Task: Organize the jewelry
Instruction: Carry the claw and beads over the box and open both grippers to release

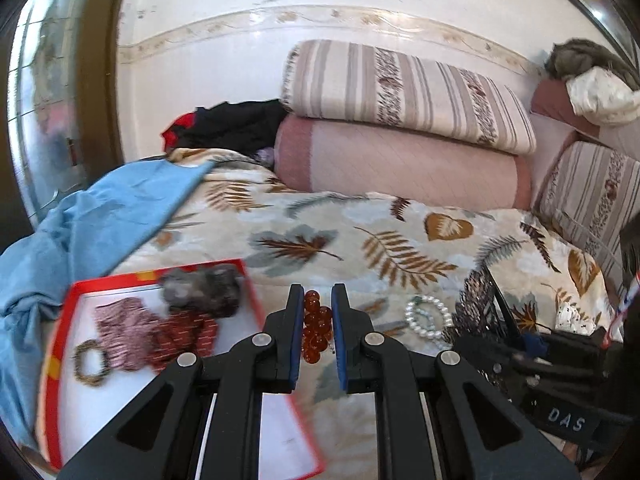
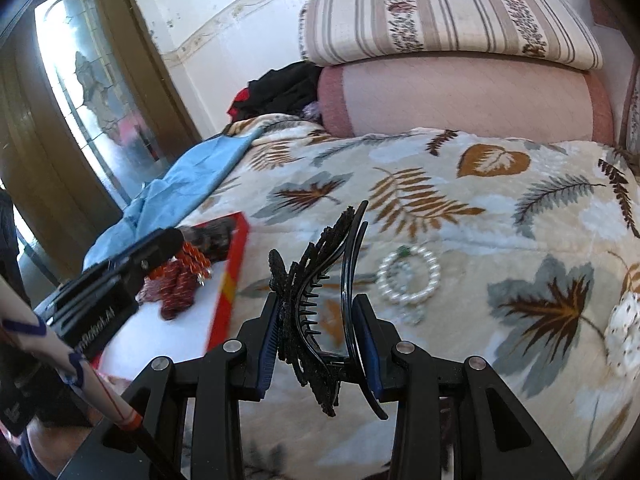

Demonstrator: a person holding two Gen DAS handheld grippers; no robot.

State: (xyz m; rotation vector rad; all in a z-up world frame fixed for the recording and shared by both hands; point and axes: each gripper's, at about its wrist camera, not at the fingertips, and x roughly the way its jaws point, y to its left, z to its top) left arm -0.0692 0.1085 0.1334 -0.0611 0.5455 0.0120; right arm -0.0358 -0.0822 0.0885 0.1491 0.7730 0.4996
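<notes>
Leaf-print blanket [image 1: 360,216] covers the bed. Left gripper [image 1: 316,300] clamps an amber bead bracelet [image 1: 316,326] just right of the red tray [image 1: 70,300]. Right gripper [image 2: 316,308] clamps a black hair claw [image 2: 320,300]; pearl bracelet [image 2: 410,276] lies on the blanket, right of it.

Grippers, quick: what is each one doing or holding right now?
Left gripper: shut on the amber-orange glass bead bracelet.
Right gripper: shut on the black glittery plastic claw hair clip.
</notes>
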